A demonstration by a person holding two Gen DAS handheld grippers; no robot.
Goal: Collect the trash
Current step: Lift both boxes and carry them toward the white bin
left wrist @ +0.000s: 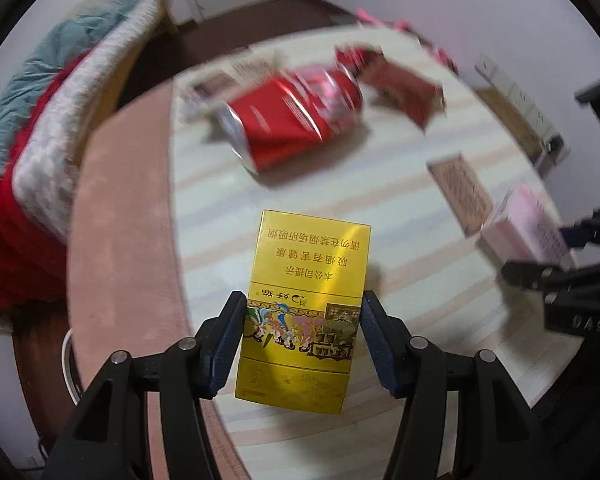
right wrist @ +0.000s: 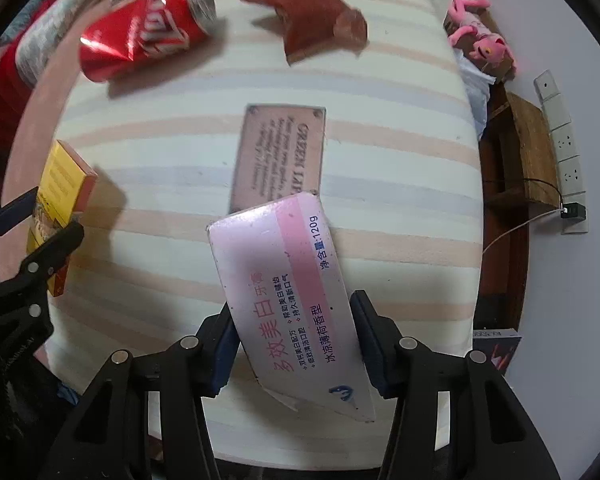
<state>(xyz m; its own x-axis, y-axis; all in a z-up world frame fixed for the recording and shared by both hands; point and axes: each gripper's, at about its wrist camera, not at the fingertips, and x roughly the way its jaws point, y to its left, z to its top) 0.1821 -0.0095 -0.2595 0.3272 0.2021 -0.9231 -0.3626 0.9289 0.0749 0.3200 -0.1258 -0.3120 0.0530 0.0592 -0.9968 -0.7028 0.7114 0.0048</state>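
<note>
My left gripper (left wrist: 304,320) is shut on a yellow cigarette pack (left wrist: 308,280), held above the striped pillow-like surface (left wrist: 400,208). My right gripper (right wrist: 294,320) is shut on a pink and white toothpaste box (right wrist: 284,280). The left gripper and the yellow pack (right wrist: 62,184) also show at the left of the right wrist view. The pink box (left wrist: 528,224) and right gripper show at the right of the left wrist view. A dented red soda can (left wrist: 292,116) (right wrist: 148,32) and a torn brown-red wrapper (left wrist: 404,84) (right wrist: 312,16) lie on the far part of the surface.
A pink label patch (right wrist: 280,156) is sewn on the striped surface. A pink border (left wrist: 120,208) runs along its left. Red and teal bedding (left wrist: 40,120) lies left. A pink plush toy (right wrist: 476,36), wooden shelf (right wrist: 528,152) and wall sockets (right wrist: 564,148) are at the right.
</note>
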